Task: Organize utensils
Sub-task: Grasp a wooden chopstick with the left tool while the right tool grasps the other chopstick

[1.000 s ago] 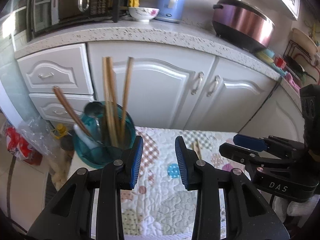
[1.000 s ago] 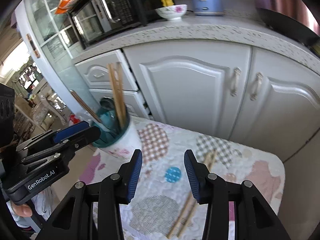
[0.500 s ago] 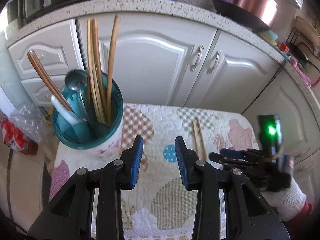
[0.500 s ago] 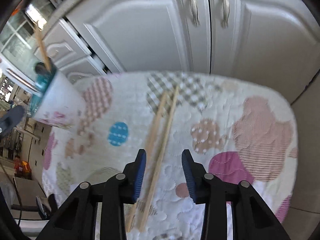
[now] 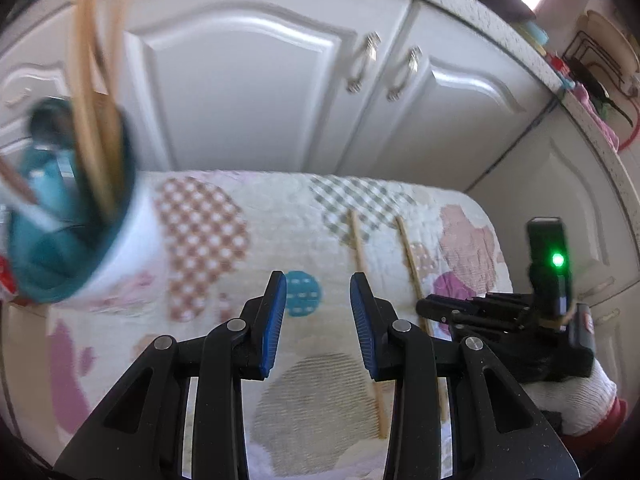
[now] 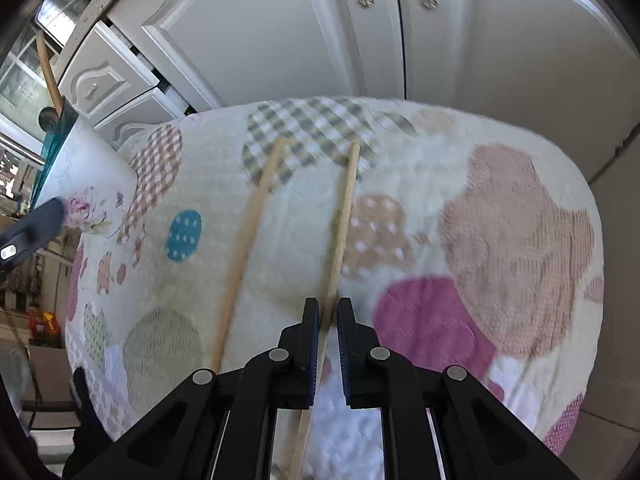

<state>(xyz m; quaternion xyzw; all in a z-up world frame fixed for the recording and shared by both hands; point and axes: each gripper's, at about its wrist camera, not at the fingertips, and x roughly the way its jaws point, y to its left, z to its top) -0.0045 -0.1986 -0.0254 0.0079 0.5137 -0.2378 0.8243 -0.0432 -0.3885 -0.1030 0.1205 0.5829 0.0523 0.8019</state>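
Cabinets (image 5: 248, 92): white panelled doors fill the background behind your work area; two metal handles sit side by side in the middle.
Quilt (image 6: 500, 216): a padded patchwork cover spreads over the surface below you, with checked, dotted and pink patches.
Holder (image 5: 76, 236): a white cup with a teal inside stands at the quilt's left end in your left view, blurred. Several chopsticks and a spoon stand in it, leaning.
Left gripper (image 5: 318, 312): your jaws stand well apart with nothing between them. You hover over the quilt near the blue dotted patch, between the holder and the loose sticks.
Right gripper (image 6: 328, 320): your jaws are nearly together, and the right chopstick runs through the narrow gap between the blue pads. The pads look pressed on the stick. You point steeply down at the quilt.
Glove (image 5: 576, 396): your right hand wears a white knit glove, seen at the lower right of the left view behind the black gripper body with a green light.
Right chopstick (image 6: 344, 216): pale wood, gripped at about its middle, far tip over the grey checked patch.
Left chopstick (image 6: 248, 248): lies flat on the quilt just beside the gripped one, apart from it and free of both grippers.
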